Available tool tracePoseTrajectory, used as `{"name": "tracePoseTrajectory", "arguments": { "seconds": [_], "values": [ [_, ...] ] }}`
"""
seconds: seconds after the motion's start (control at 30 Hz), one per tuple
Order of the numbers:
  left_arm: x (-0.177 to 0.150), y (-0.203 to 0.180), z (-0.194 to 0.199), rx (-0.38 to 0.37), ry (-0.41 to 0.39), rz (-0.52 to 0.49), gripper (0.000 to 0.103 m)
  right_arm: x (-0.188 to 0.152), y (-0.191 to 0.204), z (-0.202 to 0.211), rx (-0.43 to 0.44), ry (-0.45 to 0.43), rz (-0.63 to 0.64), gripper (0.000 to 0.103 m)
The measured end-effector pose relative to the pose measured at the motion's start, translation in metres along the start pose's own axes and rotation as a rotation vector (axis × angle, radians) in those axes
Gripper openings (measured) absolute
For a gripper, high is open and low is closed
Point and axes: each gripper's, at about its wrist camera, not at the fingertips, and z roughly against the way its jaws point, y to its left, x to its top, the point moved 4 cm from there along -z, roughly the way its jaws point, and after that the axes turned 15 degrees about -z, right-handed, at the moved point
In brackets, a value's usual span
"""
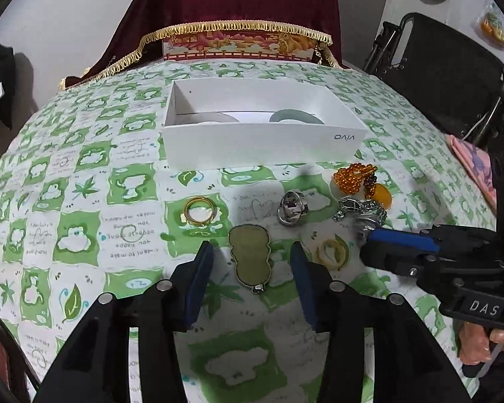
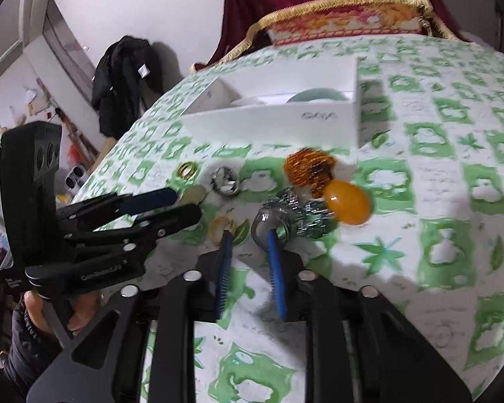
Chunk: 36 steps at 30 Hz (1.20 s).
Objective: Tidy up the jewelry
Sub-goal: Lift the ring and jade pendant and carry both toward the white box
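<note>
Parted blue pads of the left gripper [image 1: 252, 265] flanking a flat pendant [image 1: 250, 257] without pressing it, right gripper [image 2: 250, 241] narrowed by a clear ring [image 2: 268, 225] with hold uncertain, two bangles already in the white box [image 1: 262, 147], several rings and beads left on the tablecloth [image 1: 84, 201].

1. "vivo" stands upside down in grey letters on the near side wall of the white box [image 1: 265, 147], close to that wall's right end.
2. "das" stands in white letters on the black body of the right gripper [image 1: 366, 235], right of the box and nearer the camera.
3. small grey handwriting-style lines on the tablecloth [image 1: 84, 201], in front of the box, upside down; "you happy" and "i want to make" can be read, the rest only partly.
4. a white word on the left gripper [image 2: 184, 201], left of the box in the right wrist view, too blurred to read.
</note>
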Motion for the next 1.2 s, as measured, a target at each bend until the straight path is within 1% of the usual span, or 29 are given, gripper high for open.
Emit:
{"name": "tracePoseTrajectory", "arguments": {
  "seconds": [0.03, 0.07, 0.13, 0.17, 0.23, 0.27, 0.3, 0.37, 0.4, 0.47, 0.53, 0.67, 0.83, 1.03, 1.2],
  "values": [
    [0.000, -0.002, 0.000, 0.010, 0.005, -0.014, 0.047, 0.000, 0.002, -0.001, -0.030, -0.005, 0.013, 0.018],
    [0.001, -0.004, -0.001, 0.021, 0.009, -0.028, 0.045, 0.000, 0.005, -0.002, -0.081, -0.018, 0.044, 0.017],
    [0.001, -0.004, -0.001, 0.019, 0.006, -0.027, 0.037, -0.001, 0.010, -0.004, -0.149, -0.034, 0.090, 0.018],
    [0.001, -0.001, 0.000, 0.009, 0.003, -0.014, 0.030, -0.001, 0.011, -0.006, -0.187, -0.040, 0.108, 0.018],
    [-0.001, 0.005, 0.001, -0.008, -0.005, 0.016, 0.023, -0.002, 0.012, -0.008, -0.199, -0.041, 0.127, 0.018],
    [-0.002, 0.007, 0.001, -0.019, -0.010, 0.028, 0.022, -0.002, 0.012, -0.008, -0.199, -0.040, 0.129, 0.018],
    [-0.002, 0.008, 0.002, -0.027, -0.013, 0.035, 0.022, -0.001, 0.010, -0.007, -0.192, -0.039, 0.124, 0.017],
    [-0.002, 0.007, 0.003, -0.033, -0.016, 0.035, 0.021, 0.001, 0.003, -0.004, -0.169, -0.040, 0.088, 0.006],
    [-0.002, 0.007, 0.003, -0.036, -0.019, 0.034, 0.021, 0.003, -0.002, -0.002, -0.140, -0.037, 0.060, 0.006],
    [-0.002, 0.007, 0.005, -0.046, -0.026, 0.041, 0.021, 0.005, -0.009, 0.001, -0.088, -0.035, 0.016, 0.005],
    [-0.003, 0.008, 0.006, -0.056, -0.033, 0.054, 0.021, 0.006, -0.012, 0.003, -0.063, -0.039, -0.011, 0.005],
    [-0.004, 0.015, 0.011, -0.099, -0.061, 0.096, 0.021, 0.006, -0.009, 0.011, -0.010, -0.063, -0.008, 0.005],
    [-0.005, 0.021, 0.018, -0.149, -0.095, 0.143, 0.021, 0.006, -0.009, 0.014, 0.035, -0.063, -0.031, 0.005],
    [0.003, 0.017, 0.029, -0.160, -0.135, 0.136, 0.021, 0.006, -0.006, 0.024, 0.087, -0.088, -0.044, 0.005],
    [0.021, 0.020, 0.035, -0.156, -0.149, 0.118, 0.021, 0.021, 0.000, 0.035, 0.143, -0.123, -0.067, 0.005]
  ]
}}
